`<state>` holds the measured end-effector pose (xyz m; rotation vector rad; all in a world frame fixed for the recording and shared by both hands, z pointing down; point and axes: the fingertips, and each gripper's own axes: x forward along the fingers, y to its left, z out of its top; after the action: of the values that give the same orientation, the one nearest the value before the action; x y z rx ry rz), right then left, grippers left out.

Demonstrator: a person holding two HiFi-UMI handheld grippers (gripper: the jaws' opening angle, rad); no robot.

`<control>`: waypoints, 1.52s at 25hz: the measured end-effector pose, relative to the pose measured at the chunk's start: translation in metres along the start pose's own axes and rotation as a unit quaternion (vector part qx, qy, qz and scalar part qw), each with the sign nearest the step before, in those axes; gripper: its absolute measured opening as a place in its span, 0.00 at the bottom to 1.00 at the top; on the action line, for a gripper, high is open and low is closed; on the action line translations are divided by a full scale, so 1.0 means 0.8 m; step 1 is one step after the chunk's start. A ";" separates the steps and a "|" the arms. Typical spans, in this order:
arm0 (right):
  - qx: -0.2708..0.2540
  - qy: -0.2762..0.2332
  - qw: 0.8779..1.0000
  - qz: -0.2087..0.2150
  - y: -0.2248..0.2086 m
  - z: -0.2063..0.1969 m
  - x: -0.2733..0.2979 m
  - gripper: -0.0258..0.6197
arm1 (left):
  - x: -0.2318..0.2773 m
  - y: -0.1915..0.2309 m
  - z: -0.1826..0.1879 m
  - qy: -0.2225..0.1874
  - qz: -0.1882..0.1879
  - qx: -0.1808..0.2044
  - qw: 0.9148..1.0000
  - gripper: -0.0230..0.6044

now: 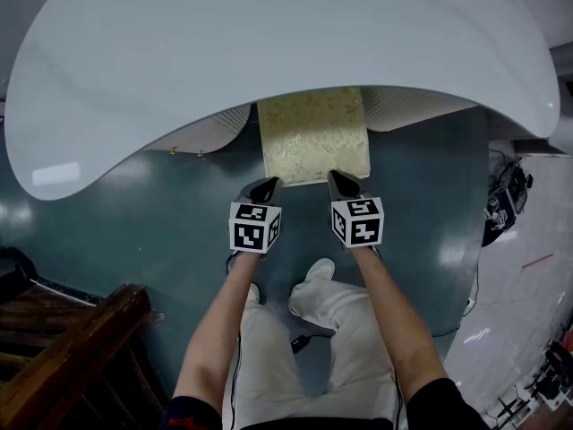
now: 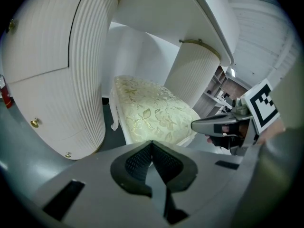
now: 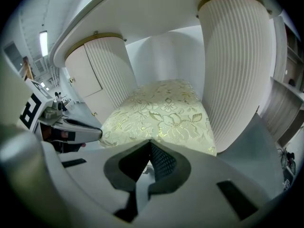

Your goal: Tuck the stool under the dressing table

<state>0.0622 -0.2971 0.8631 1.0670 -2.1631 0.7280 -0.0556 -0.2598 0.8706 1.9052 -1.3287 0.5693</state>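
Stool [image 1: 313, 140], cushioned in pale gold floral fabric, sits mostly under the white dressing table [image 1: 269, 52], between its ribbed pedestals [image 3: 237, 70]. The left gripper [image 1: 267, 186] and right gripper [image 1: 341, 183] are at its near edge, apparently touching it. Both have their jaws closed together on nothing.

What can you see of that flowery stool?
The stool has a rectangular padded seat of pale gold fabric with a shiny floral pattern, on a white frame. It stands upright on the dark floor between the ribbed white pedestals of the dressing table, its far end under the tabletop. The left gripper and right gripper, both shut, sit at its near edge.
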 end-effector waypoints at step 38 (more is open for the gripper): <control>-0.004 -0.046 0.999 -0.004 -0.008 0.035 0.035 0.05 | 0.023 0.033 0.040 -0.047 0.023 -0.002 0.999 0.06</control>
<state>0.0462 -0.3338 0.8660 1.1253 -2.2360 0.6790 -0.0751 -0.3012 0.8718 1.9229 -1.4356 0.5035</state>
